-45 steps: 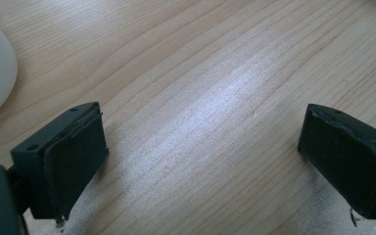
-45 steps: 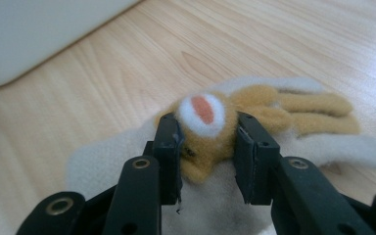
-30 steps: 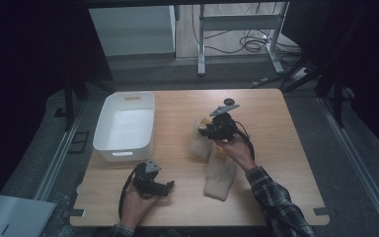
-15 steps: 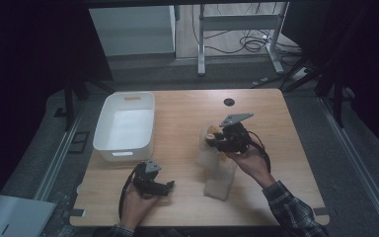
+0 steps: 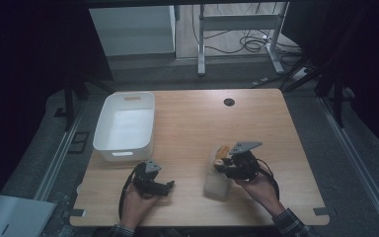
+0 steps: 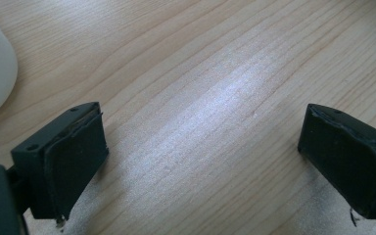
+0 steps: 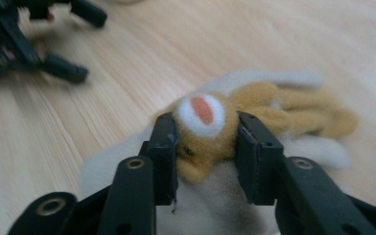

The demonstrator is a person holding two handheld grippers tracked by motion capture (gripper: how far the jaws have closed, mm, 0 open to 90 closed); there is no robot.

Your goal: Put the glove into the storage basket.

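Presently the right gripper (image 7: 205, 147) pinches the orange-and-white soft toy (image 7: 215, 132), its jaws having just eased wider, over the table's (image 5: 187, 123) near right part. The left gripper (image 6: 200, 161) rests spread, holding nothing.

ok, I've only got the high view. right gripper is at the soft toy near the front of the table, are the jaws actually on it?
Observer: Yes. The right gripper view shows the right gripper shut on the soft toy, with both pads pressing into its tan part.
Operator: Which bit of it?
Observer: A rounded bump with a white patch that has an orange-red spot in its middle.
Operator: And the other hand?
Observer: The left gripper is open over bare table, with nothing between its jaws.
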